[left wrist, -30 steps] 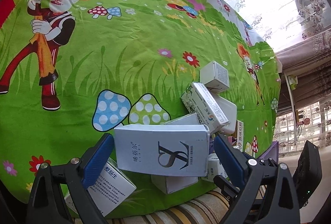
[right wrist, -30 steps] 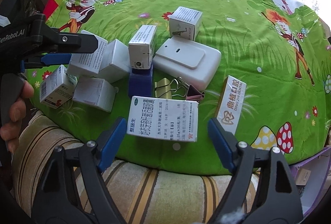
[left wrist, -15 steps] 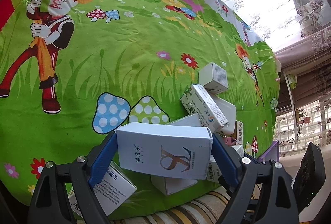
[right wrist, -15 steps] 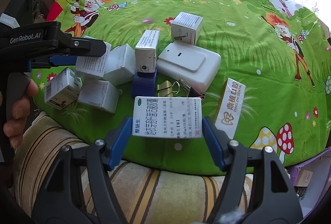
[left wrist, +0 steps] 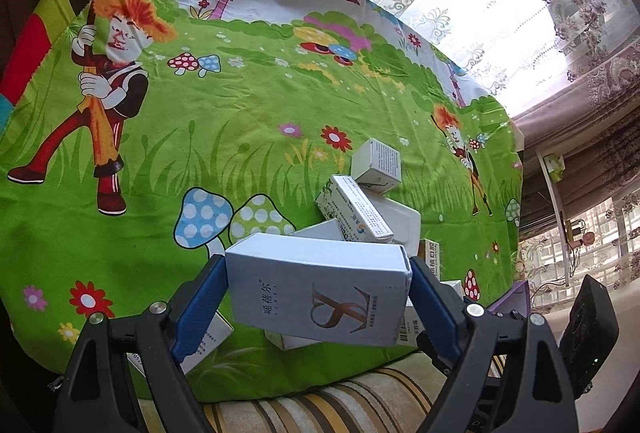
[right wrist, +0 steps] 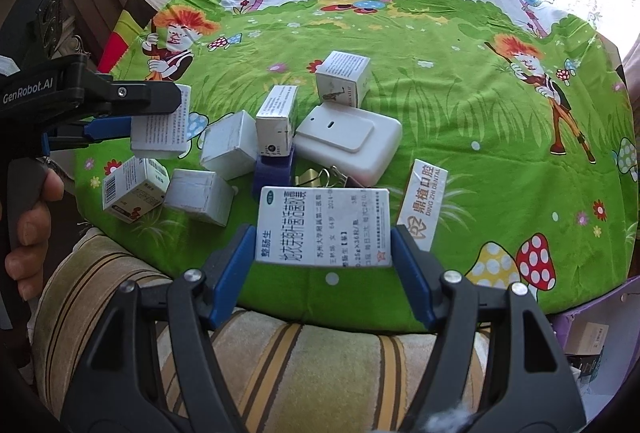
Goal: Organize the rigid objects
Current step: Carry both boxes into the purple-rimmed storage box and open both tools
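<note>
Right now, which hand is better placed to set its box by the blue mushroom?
Left. The left tongs hold the grey box beside the blue mushroom; the right tongs, holding the medicine box, sit beyond the pile.

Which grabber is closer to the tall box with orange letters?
Right. The right gripper, holding a medicine box, sits just beside the orange-lettered box; the left gripper is across the pile of boxes.

I see a bright green cartoon cloth [left wrist: 248,137] printed with spotted mushrooms, flowers and orange-haired figures. My left gripper [left wrist: 318,303] has blue pads on black arms, around a pale grey-blue box [left wrist: 320,293] with a brown emblem. The cushion [right wrist: 304,365] is cream with brown and yellow stripes.
</note>
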### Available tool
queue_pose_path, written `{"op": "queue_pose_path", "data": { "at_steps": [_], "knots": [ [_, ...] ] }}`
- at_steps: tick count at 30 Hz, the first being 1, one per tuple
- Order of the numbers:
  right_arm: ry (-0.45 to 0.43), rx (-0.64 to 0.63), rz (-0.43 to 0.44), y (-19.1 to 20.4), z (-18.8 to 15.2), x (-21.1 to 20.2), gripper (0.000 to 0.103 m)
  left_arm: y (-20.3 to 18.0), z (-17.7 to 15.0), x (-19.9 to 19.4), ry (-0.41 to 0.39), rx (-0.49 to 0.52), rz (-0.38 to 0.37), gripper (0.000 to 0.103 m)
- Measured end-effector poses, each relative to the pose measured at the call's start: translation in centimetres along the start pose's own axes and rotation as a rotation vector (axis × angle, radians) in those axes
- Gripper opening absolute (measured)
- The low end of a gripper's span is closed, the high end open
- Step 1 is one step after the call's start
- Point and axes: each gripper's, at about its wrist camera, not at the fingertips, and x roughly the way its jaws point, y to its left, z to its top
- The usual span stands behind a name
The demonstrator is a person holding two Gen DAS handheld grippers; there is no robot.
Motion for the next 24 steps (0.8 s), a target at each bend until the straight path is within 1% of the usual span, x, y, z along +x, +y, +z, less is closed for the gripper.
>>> {"op": "queue_pose_path", "data": {
  "at_steps": [10,19,24],
  "knots": [
    [-0.044,0.054,0.013,-2.4,-1.6,-3.0,0.072,-4.3,-2.4,-0.9,-0.018,0.031,-0.039,0.089],
    [-0.098,0.128,0.007,-6.0,-3.7,-6.4,0.072,-8.8,-4.9,-0.8,-0.008,0.063,-0.111,0.089],
    [-0.121,0.179,-0.006,-8.6,-5.6,-8.2,0.072,-11.7,-6.6,-0.2,0.003,0.086,-0.158,0.089]
  ]
}}
